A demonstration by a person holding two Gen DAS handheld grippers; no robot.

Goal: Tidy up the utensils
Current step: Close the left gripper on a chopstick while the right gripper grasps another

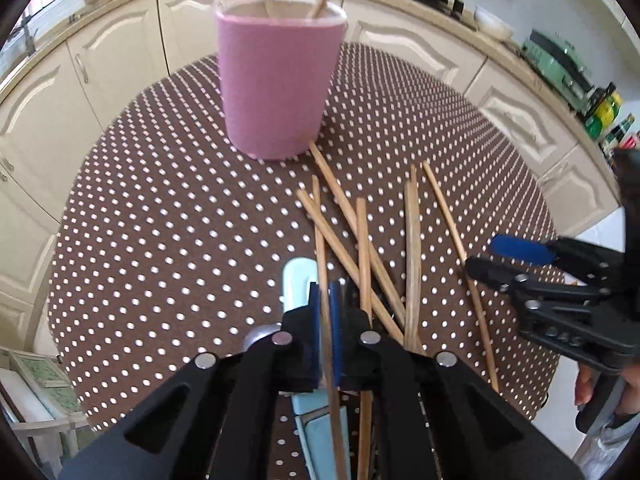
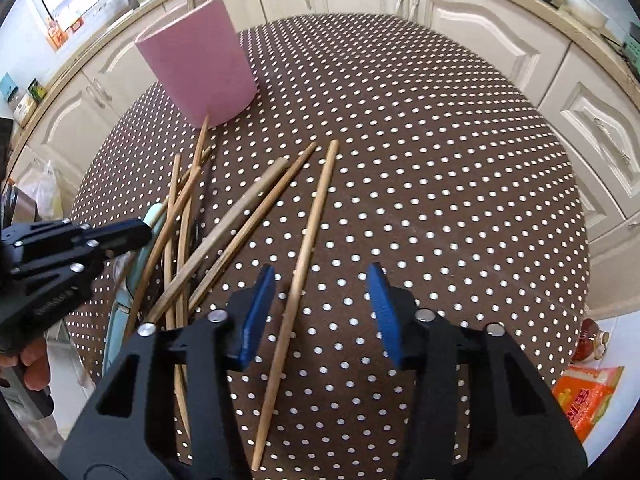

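A pink cup [image 1: 276,80] stands at the far side of the dotted table [image 1: 160,200] with two wooden sticks in it; it also shows in the right wrist view [image 2: 200,68]. Several wooden chopsticks [image 1: 412,240] lie fanned out on the cloth in front of it. My left gripper [image 1: 325,300] is shut on one chopstick [image 1: 320,240] low over the pile, above a pale blue utensil [image 1: 296,280]. My right gripper [image 2: 322,280] is open, straddling a single chopstick [image 2: 312,216] that lies apart from the pile [image 2: 208,240]. It appears at the right in the left wrist view [image 1: 492,256].
Cream kitchen cabinets [image 1: 100,64] and a countertop ring the round table. A green appliance [image 1: 556,60] and bottles [image 1: 604,112] stand on the counter at right. An orange packet [image 2: 588,396] lies on the floor beyond the table's right edge.
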